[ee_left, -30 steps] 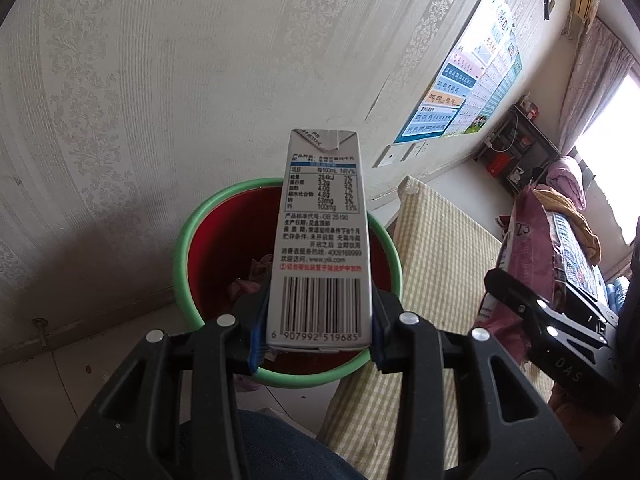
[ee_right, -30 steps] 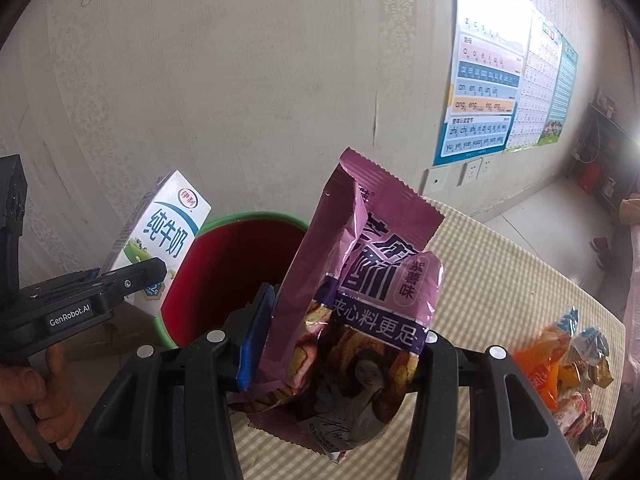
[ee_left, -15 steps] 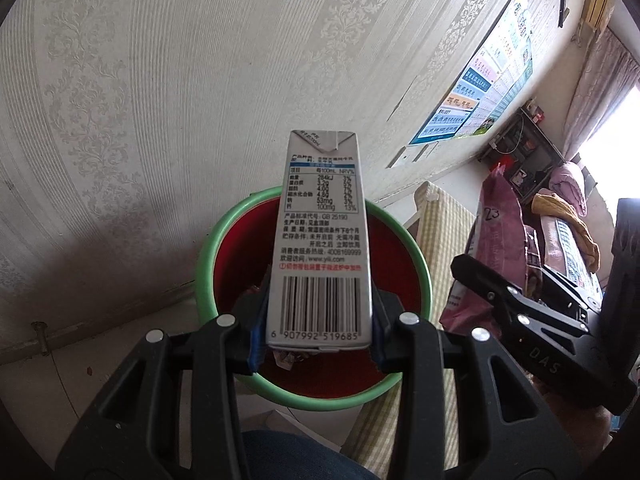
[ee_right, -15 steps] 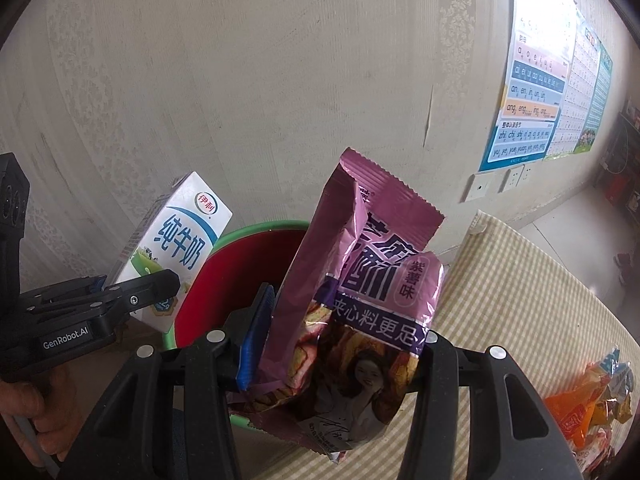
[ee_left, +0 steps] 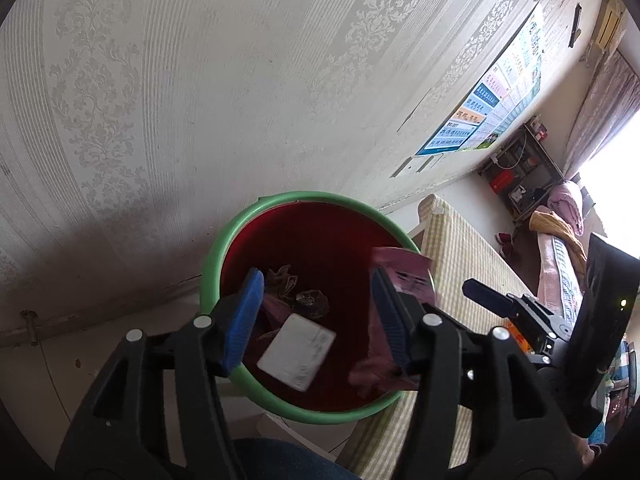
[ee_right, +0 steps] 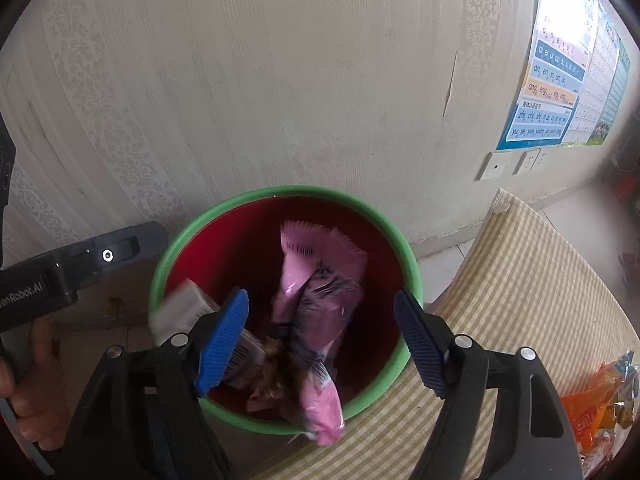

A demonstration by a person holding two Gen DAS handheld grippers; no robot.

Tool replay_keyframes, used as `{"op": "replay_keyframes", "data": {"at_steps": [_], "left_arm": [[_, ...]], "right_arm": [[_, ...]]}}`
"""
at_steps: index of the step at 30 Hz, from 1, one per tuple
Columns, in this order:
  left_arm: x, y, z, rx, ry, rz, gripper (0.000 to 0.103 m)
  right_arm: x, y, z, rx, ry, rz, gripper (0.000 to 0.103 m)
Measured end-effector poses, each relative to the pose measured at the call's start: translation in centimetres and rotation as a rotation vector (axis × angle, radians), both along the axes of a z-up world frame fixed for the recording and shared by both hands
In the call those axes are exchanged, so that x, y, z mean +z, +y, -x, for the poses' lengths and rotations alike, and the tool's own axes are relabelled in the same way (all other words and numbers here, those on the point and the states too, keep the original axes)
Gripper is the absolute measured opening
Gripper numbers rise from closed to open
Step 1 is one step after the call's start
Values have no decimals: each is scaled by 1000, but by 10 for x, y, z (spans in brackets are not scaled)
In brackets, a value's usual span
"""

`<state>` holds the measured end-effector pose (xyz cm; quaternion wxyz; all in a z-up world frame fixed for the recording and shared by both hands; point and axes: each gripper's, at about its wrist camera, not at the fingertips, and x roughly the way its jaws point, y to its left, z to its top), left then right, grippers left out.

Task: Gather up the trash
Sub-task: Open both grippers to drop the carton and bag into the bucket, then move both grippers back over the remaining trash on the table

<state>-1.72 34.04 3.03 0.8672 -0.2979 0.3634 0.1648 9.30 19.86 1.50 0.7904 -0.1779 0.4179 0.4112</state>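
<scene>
Fingers spread; blurred pink wrapper over red bin

I see a table under a yellow-and-white striped tablecloth at my four o'clock; orange snack wrappers lie on it, far right. A red bin stands on the floor beside it.

Both grippers released over bin

Left gripper and right gripper spread open; milk carton and pink snack bag dropped mid-frame into red bin.
</scene>
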Motion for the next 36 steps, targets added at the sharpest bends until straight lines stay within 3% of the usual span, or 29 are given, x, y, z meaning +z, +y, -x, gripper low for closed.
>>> {"op": "replay_keyframes", "data": {"at_steps": [10,14,22,36], "left_arm": [[21,-15,11,15,-18,-51,91],[37,-32,14,-10,-30,-88,97],[56,-84,12,-97,-47,-119,98],[71,-188,-10,-256,-58,-118,97]], "right_arm": [[16,-24,10,-30,-34,-12,86],[27,-41,16,-55,-43,-30,87],[49,-101,24,-144,-64,-72,90],[64,-245,34,-361,-85,-103,91]]}}
